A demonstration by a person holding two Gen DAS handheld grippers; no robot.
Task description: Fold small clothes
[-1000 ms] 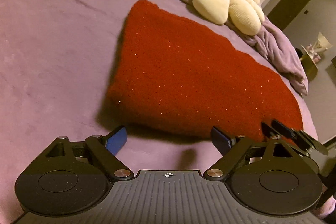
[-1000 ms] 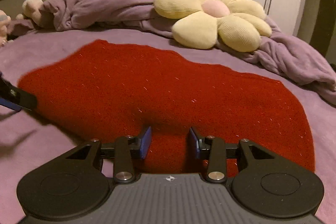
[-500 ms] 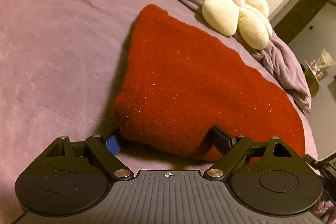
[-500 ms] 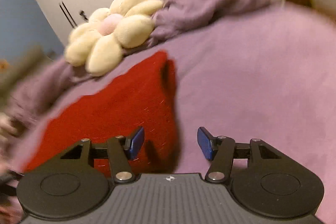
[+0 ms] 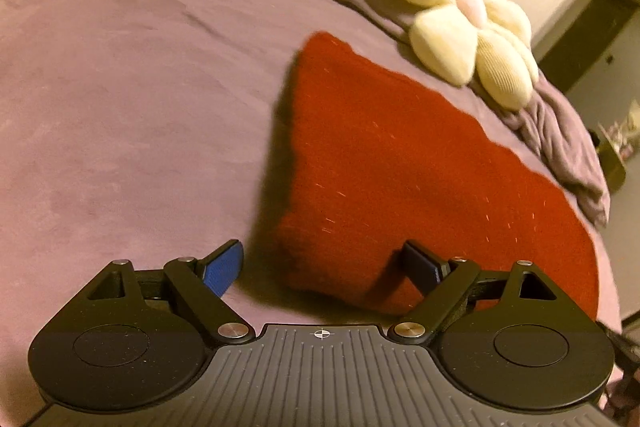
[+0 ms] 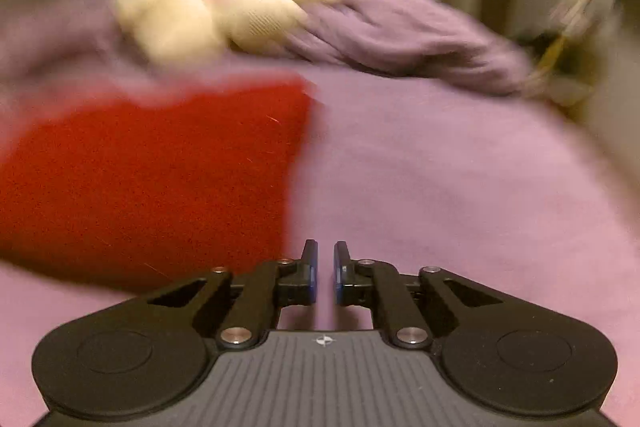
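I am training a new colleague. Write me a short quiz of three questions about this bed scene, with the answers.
1. True or false: the right gripper is clamped on the red knit garment.
2. Which stands wide open? A) left gripper B) right gripper
3. Fill in: the garment's near corner lies between the ____ gripper's fingers.

Key: 1 false, it is shut on nothing, over the bare purple bedcover beside the garment's edge. 2 A. 3 left.
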